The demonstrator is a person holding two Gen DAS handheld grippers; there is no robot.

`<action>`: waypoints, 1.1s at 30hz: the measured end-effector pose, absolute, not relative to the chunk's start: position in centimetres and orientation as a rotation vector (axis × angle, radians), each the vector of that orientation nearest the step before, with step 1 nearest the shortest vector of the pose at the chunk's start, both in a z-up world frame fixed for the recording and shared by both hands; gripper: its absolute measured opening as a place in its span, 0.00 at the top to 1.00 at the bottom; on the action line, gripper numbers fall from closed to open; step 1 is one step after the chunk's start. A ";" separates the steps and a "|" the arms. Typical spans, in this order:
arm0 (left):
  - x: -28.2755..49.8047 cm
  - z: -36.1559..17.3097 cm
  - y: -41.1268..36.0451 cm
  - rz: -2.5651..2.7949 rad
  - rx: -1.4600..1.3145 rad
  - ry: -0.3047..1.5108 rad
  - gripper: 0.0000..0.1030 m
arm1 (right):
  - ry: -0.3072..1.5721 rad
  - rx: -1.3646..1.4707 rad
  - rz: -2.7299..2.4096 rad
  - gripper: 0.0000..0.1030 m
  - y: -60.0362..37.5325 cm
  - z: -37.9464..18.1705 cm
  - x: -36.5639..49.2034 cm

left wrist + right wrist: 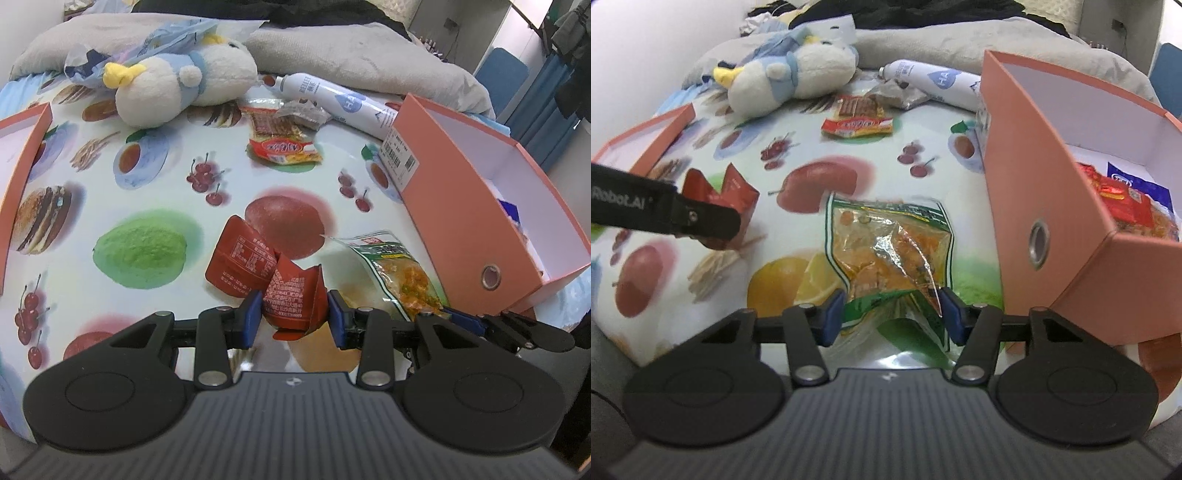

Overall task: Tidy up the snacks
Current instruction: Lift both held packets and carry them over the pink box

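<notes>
My left gripper (pixel 294 318) is shut on a dark red snack packet (pixel 291 299), its blue pads pressing both sides; a second red packet (pixel 240 260) lies just behind it. My right gripper (pixel 893 316) straddles the near end of a green-edged clear pouch of orange snacks (pixel 890 251), with its blue pads touching the pouch's sides. That pouch also shows in the left wrist view (pixel 397 271). An orange box (pixel 1045 199) at the right holds red and blue snack packs (pixel 1123 195). A red-yellow wrapped snack (pixel 282 142) lies farther back.
A white and blue plush toy (pixel 177 86), a white spray can (pixel 336 101) and a crumpled wrapper (pixel 304 114) lie at the back. Another orange box (pixel 18 166) stands at the left. Grey pillows (pixel 362 55) lie behind the fruit-print cloth (pixel 147 192).
</notes>
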State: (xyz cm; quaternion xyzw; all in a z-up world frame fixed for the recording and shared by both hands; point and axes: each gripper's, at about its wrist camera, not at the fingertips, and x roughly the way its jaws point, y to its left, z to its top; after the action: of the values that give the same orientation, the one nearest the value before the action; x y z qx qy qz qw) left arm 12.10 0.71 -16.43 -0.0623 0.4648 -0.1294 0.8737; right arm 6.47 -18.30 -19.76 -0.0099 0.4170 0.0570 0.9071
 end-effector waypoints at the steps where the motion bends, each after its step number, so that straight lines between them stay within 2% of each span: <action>1: 12.2 -16.2 0.6 -0.270 -0.132 0.967 0.58 | 0.857 -0.016 0.120 0.45 -18.3 -19.4 6.4; 17: 14.0 -9.6 -0.1 -0.275 -0.138 0.845 0.58 | 0.721 0.024 0.131 0.45 -19.0 -11.6 7.5; 33: 16.3 -3.8 -2.9 -0.325 -0.141 0.714 0.58 | 0.556 0.041 0.040 0.45 -24.2 -4.4 8.9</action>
State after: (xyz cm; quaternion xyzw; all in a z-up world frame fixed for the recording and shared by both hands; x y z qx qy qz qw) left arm 16.30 -2.88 -3.76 -0.0686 0.3477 -0.1582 0.9216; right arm 8.86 -24.15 -4.37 0.0204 0.2745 0.0200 0.9611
